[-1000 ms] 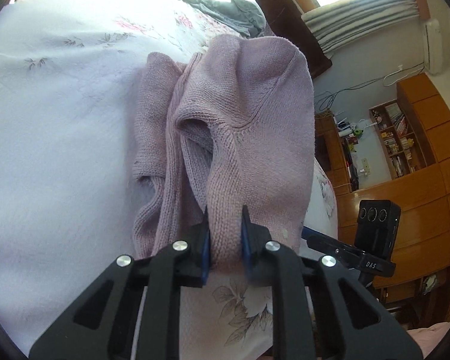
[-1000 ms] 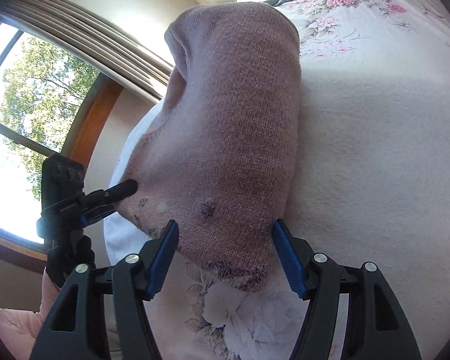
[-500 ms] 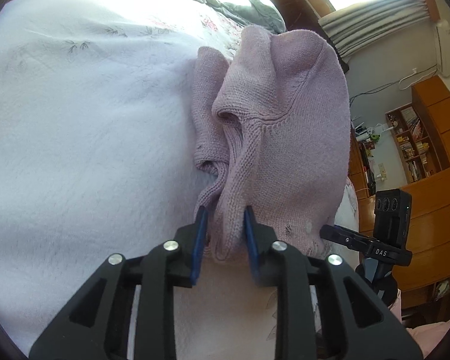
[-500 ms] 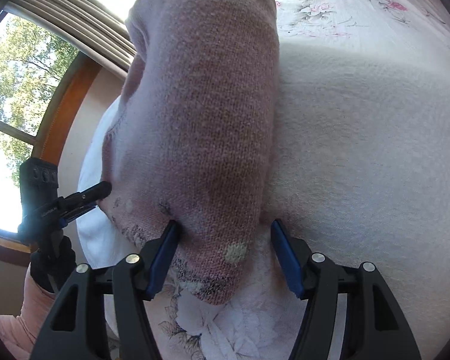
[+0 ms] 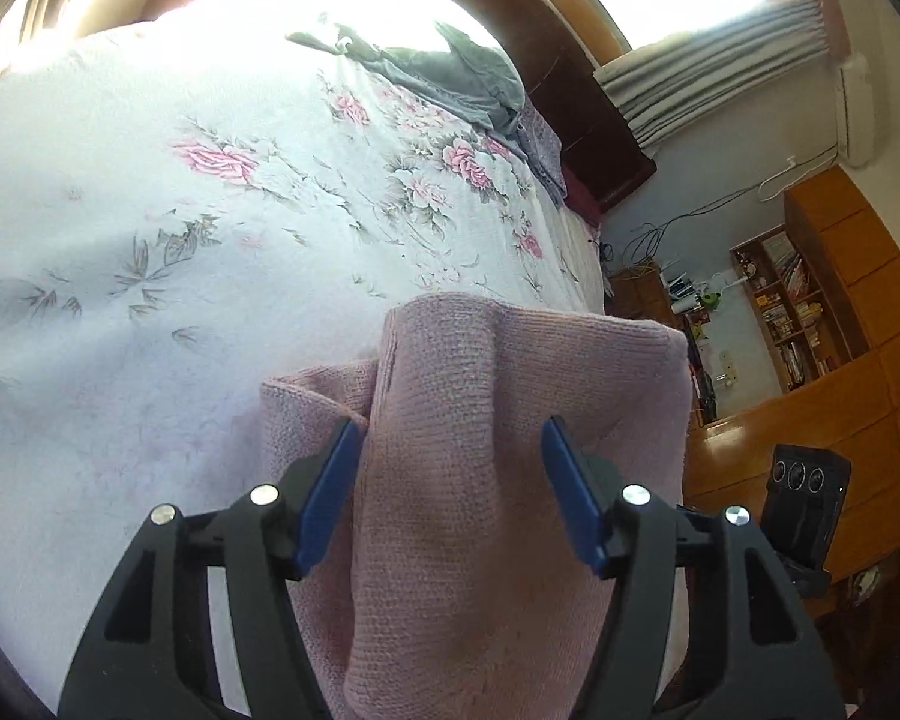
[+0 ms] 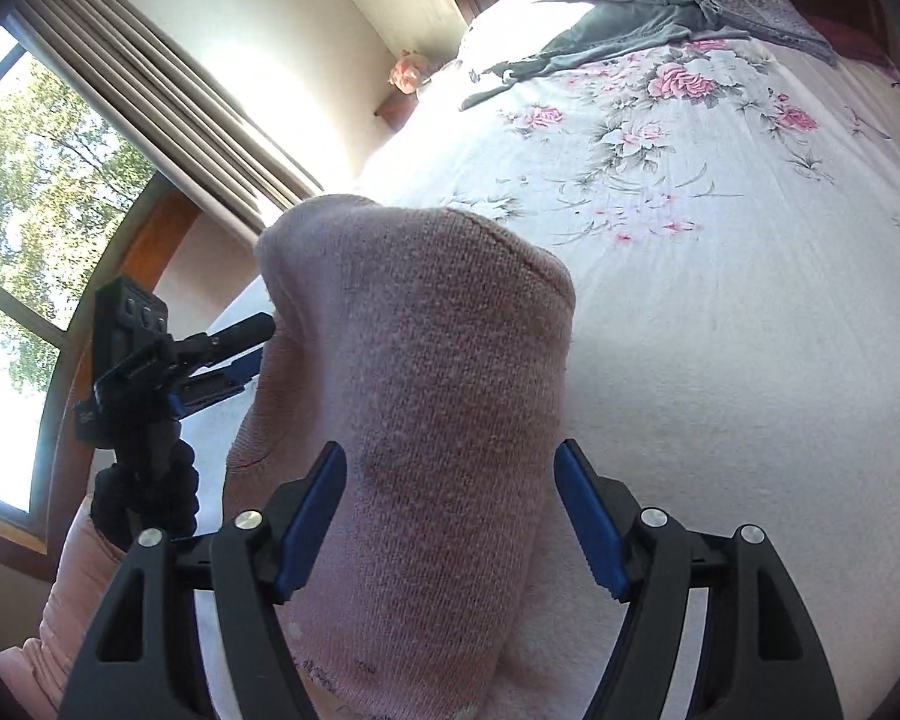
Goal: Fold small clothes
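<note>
A small pink knitted sweater (image 5: 480, 450) lies folded over on the floral bedspread (image 5: 150, 240), close to the bed's near edge. My left gripper (image 5: 450, 480) stands open above it, the blue fingers apart on either side of a raised fold without pinching it. In the right wrist view the same pink sweater (image 6: 426, 420) fills the middle, and my right gripper (image 6: 450, 510) is open too, its fingers straddling the knit. The left gripper (image 6: 228, 354) shows at the sweater's far left side.
A grey garment (image 5: 450, 72) and a lilac cloth (image 5: 543, 144) lie at the head of the bed, the grey garment (image 6: 624, 0) also in the right wrist view. Wooden cabinets and a bookshelf (image 5: 792, 306) stand right of the bed. A curtained window (image 6: 60, 180) lies beyond the left side.
My left gripper has opened and let go of the sweater fold it was pinching. The sweater has come down folded onto the bed. My right gripper stayed open.
</note>
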The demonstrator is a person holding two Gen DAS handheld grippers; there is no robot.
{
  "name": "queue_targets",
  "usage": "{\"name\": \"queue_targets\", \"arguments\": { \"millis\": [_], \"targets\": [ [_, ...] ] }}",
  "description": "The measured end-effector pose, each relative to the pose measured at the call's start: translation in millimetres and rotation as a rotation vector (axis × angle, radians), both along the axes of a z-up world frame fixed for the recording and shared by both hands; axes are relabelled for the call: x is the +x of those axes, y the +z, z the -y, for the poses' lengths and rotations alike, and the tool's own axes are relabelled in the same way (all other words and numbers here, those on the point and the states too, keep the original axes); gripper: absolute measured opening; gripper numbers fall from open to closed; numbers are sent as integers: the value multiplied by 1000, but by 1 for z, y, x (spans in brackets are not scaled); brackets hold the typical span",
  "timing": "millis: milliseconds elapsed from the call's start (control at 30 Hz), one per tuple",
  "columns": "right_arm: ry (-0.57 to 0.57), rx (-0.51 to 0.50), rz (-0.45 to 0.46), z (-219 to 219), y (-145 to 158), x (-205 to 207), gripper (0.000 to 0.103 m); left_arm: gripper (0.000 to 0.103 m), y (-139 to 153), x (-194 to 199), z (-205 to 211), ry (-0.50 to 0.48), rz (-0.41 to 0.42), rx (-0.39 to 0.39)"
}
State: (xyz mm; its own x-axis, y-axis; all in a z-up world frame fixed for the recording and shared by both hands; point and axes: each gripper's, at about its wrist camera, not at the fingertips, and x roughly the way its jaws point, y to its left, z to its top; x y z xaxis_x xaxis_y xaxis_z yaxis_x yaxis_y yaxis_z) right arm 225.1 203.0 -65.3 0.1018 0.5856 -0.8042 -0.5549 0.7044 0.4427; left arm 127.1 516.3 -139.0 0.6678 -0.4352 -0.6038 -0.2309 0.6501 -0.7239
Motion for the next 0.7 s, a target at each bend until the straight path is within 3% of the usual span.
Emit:
{"name": "queue_targets", "arguments": {
  "millis": [33,67,167,267,333,400,500,700],
  "targets": [
    [0,-6,-3,-2,-2,2,73,53,-5,4,6,-2,-13,-11],
    [1,-2,-9,-2,-5,5,74,26,-9,5,10,-15,-8,-22],
    [-4,20,-35,5,-11,4,75,14,-3,-13,12,9,49,-1],
    [2,23,-34,2,-14,4,77,13,9,-46,3,90,87,7],
    [13,25,-42,-4,-19,5,79,13,7,-55,-2,113,50,35],
    [25,-4,-26,-14,-24,3,81,13,-8,-53,-4,101,-11,78],
    [21,-38,3,-22,-33,0,84,14,-33,-41,-8,87,-49,55],
    [-6,57,-144,-6,-52,15,86,28,-34,-39,-19,107,-59,-9]
  ]
}}
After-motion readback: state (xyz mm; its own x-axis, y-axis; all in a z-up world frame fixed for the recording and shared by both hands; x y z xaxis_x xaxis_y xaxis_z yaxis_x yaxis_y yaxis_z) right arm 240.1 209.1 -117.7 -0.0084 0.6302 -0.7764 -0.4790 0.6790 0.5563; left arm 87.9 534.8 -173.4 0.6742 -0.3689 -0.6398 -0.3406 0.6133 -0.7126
